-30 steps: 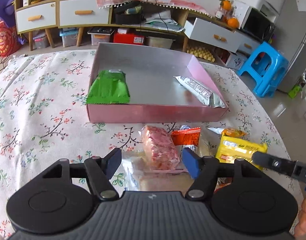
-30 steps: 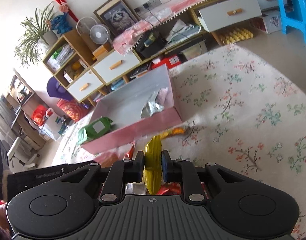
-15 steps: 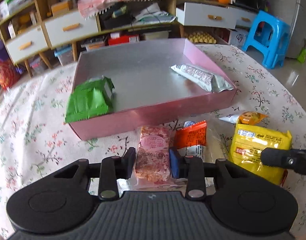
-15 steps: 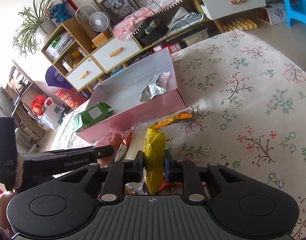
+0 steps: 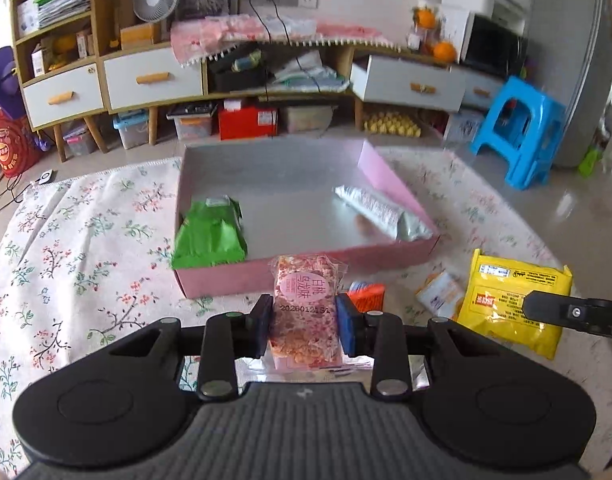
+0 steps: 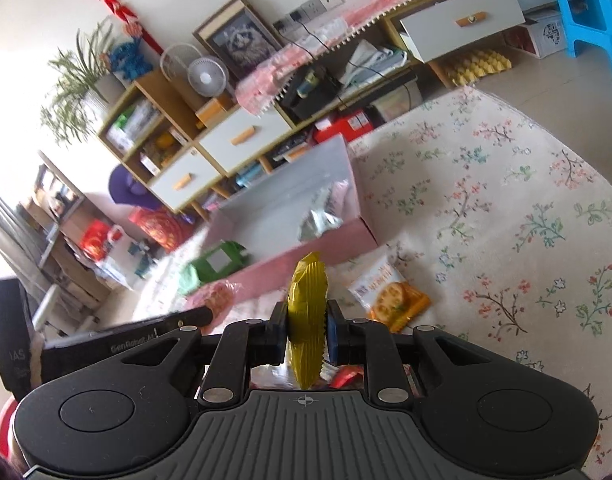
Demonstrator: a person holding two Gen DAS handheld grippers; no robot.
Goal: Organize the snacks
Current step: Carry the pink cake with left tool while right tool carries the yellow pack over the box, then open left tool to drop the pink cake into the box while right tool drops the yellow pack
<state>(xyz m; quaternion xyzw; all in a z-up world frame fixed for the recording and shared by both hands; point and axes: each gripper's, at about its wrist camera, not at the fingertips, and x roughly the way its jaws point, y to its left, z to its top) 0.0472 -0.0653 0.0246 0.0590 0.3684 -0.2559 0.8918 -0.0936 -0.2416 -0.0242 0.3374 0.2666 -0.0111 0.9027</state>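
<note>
Left claw (image 5: pixel 305 326): closed on the pink speckled snack bar (image 5: pixel 306 312), pads pressing its two long sides, the bar upright between them; the jaws had just been closing onto it. Bar sat just short of the near wall of the pink box (image 5: pixel 306 276).

Right claw (image 6: pixel 306 334): nearly shut, pinching the yellow packet (image 6: pixel 306 320) edge-on, the packet standing up out of the pads, near the box's front wall.

Pink box: shallow, silver-lined, open, on the flowered tabletop (image 5: pixel 86 248). Contents: green packet (image 5: pixel 210 236) at the near left corner, overhanging the wall; silver packet (image 5: pixel 382 212) along the right wall. Middle of the floor bare.

Loose on the tabletop, in front of the box: orange wrapper (image 5: pixel 366 294), biscuit packet (image 6: pixel 390 294).

Handling note, by judgement: each item should clear the near wall before moving forward, since a low carry would likely catch the wrapper edge on the cardboard. Bar best set into the bare middle, flat, clear of the green packet. Yellow packet was held by a thin edge and could swing or slip; best lowered until it rested, then released. The two claws were close together; entering the box one after the other would avoid a knock.
</note>
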